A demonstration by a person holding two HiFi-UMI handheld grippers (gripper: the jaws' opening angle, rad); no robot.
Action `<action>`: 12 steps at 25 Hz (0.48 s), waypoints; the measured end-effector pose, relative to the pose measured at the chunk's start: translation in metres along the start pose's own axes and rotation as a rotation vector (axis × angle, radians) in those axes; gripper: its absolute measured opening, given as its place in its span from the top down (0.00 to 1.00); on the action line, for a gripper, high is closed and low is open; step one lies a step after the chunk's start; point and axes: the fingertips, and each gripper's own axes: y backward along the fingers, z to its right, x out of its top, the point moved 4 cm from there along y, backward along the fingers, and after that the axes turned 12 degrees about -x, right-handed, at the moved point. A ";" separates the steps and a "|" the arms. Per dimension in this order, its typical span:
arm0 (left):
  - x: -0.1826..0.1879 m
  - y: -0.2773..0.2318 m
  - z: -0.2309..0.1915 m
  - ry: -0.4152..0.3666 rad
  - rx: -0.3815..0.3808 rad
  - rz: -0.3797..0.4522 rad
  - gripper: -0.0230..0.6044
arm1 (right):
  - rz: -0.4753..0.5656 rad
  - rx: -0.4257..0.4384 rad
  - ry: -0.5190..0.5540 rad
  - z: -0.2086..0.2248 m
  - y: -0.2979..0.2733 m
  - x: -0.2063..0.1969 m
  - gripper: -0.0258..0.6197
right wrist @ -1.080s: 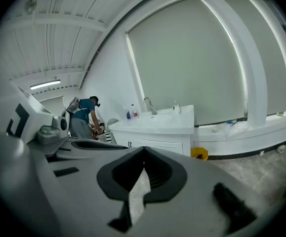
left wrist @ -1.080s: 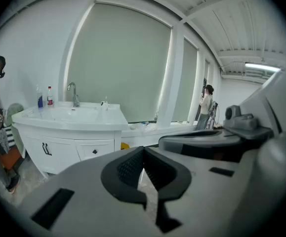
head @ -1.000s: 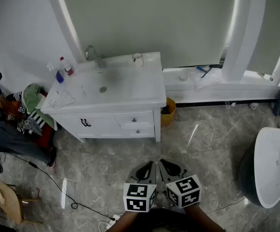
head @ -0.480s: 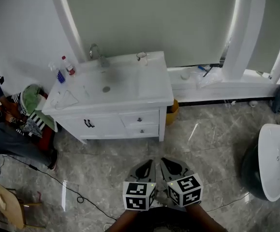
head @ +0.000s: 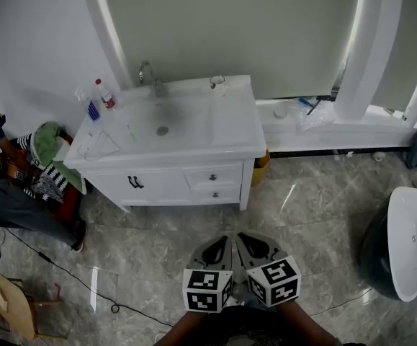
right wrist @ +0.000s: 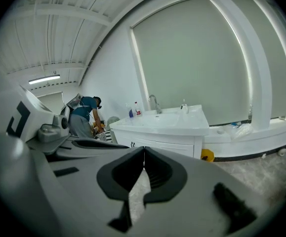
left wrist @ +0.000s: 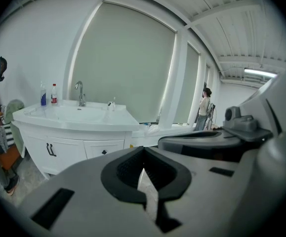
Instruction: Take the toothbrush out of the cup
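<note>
Head view: small clear glass cup (head: 217, 82) at back edge of white vanity counter (head: 194, 132), toothbrush too small to confirm. Well apart, straight ahead of left gripper (head: 222, 245), jaws pressed together, empty; right gripper (head: 243, 241) alongside, likewise closed, empty. Left looks marginally nearer.
</note>
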 end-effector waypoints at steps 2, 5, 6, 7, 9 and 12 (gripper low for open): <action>0.000 -0.001 -0.005 0.004 0.005 -0.003 0.95 | 0.000 0.009 0.000 -0.001 -0.006 0.002 0.94; 0.003 -0.004 -0.014 0.007 0.016 -0.012 0.95 | 0.001 0.019 -0.005 -0.001 -0.016 0.006 0.94; 0.004 -0.006 -0.016 0.009 0.018 -0.015 0.95 | -0.001 0.022 -0.005 0.000 -0.020 0.007 0.94; 0.006 -0.009 -0.019 0.009 0.021 -0.018 0.95 | -0.003 0.024 -0.004 0.002 -0.024 0.008 0.94; 0.008 -0.016 -0.024 0.011 0.027 -0.021 0.95 | -0.006 0.027 -0.003 0.007 -0.032 0.010 0.94; 0.014 -0.030 -0.031 0.012 0.032 -0.032 0.95 | -0.005 0.027 -0.011 0.017 -0.043 0.017 0.94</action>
